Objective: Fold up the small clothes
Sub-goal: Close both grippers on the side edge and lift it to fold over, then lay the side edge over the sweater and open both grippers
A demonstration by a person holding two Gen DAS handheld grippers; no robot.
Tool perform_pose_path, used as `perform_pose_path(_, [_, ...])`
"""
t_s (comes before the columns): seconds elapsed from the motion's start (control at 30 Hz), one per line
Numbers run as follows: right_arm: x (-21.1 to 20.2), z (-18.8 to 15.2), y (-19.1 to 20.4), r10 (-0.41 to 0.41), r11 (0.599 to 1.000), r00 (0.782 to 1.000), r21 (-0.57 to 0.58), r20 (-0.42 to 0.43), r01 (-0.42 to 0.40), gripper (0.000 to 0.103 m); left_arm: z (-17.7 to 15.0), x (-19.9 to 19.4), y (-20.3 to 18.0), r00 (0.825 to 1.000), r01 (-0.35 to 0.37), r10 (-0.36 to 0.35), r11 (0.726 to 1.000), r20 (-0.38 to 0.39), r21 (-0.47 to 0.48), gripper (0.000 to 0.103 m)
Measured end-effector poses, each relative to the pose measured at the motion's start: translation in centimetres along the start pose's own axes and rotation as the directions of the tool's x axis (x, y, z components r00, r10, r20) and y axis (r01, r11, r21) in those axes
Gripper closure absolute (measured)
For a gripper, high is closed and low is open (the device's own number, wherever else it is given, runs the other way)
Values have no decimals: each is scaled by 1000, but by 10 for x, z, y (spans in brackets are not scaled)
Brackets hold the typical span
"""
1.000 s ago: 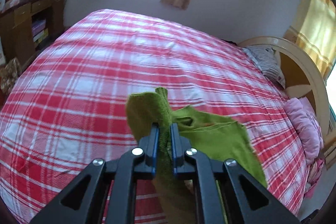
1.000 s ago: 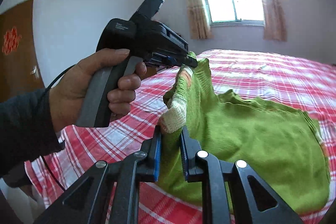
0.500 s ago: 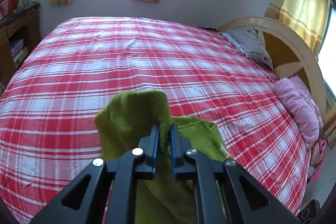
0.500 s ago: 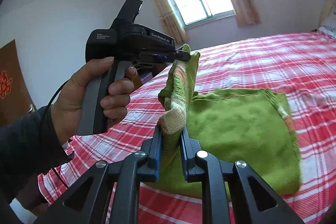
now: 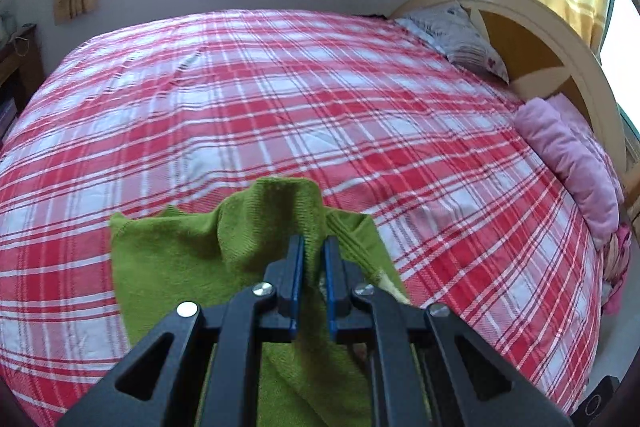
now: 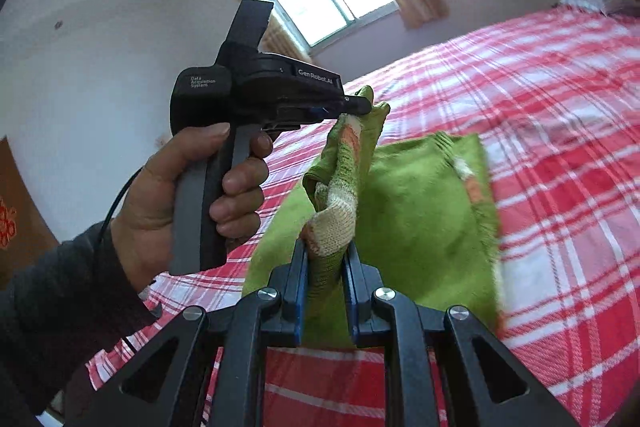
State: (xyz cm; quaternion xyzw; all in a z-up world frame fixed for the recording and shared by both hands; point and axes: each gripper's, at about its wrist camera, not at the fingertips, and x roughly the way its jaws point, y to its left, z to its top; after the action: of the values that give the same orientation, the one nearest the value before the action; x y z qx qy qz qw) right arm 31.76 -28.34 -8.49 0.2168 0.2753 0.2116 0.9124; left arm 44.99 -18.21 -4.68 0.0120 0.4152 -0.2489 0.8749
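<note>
**Green knit garment held up at one edge over the bed**

The green knit garment (image 6: 420, 211) lies partly on the red plaid bed (image 5: 320, 99), its long axis running away from the right wrist camera toward the window. Its near edge is lifted, striped cuff bunched upward. The left hand-held gripper (image 5: 313, 247) is clenched on a fold of it; the right hand-held gripper (image 6: 325, 247) grasps the cream cuff. The garment's lower part is hidden behind the gripper frames, and its far edge is blurred. A hand (image 6: 176, 195) holds the left gripper's handle.
</note>
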Motion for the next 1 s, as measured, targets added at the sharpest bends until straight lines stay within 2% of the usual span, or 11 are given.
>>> perform_pose_path(0.5, [-11, -18, -44, -40, 990, 999, 135, -7, 41, 88, -5, 49, -47, 998, 28, -23, 997, -60, 73, 96])
perform_pose_path(0.63, [-10, -23, -55, -79, 979, 996, 183, -44, 86, 88, -10, 56, -57, 998, 18, -11, 994, -67, 111, 94])
perform_pose_path(0.67, [-11, -25, -60, -81, 976, 995, 199, -49, 90, 88, -11, 52, -58, 998, 35, -29, 993, -61, 111, 93])
perform_pose_path(0.7, [-13, -27, -62, -82, 974, 996, 206, -47, 90, 88, -11, 47, -57, 998, 46, -40, 993, -56, 110, 87])
perform_pose_path(0.73, [-15, -29, -63, -84, 974, 996, 206, -45, 91, 88, -13, 37, -56, 998, 43, -38, 993, -44, 113, 76])
perform_pose_path(0.77, [-17, -30, -63, -85, 975, 995, 203, -45, 92, 88, -16, 27, -54, 999, 21, -18, 992, -26, 124, 68])
perform_pose_path(0.83, [-19, -33, -66, -68, 975, 996, 208, -49, 77, 87, -27, 3, -49, 999, -25, 19, 987, 38, 161, 44])
perform_pose_path(0.87, [-22, -35, -70, -62, 971, 997, 227, -43, 70, 87, -35, -9, -43, 997, -53, 43, 985, 65, 166, 41])
perform_pose_path(0.9, [-25, -35, -73, -64, 967, 997, 246, -33, 70, 78, -43, -20, -34, 994, -70, 57, 985, 91, 156, 38])
perform_pose_path(0.93, [-27, -34, -75, -68, 964, 997, 256, -27, 73, 61, -49, -27, -26, 992, -80, 64, 986, 104, 150, 33])
perform_pose_path(1.0, [-36, -30, -76, -93, 958, 996, 275, 9, 87, 41, -73, -45, -3, 981, -161, 145, 979, 129, 121, 22])
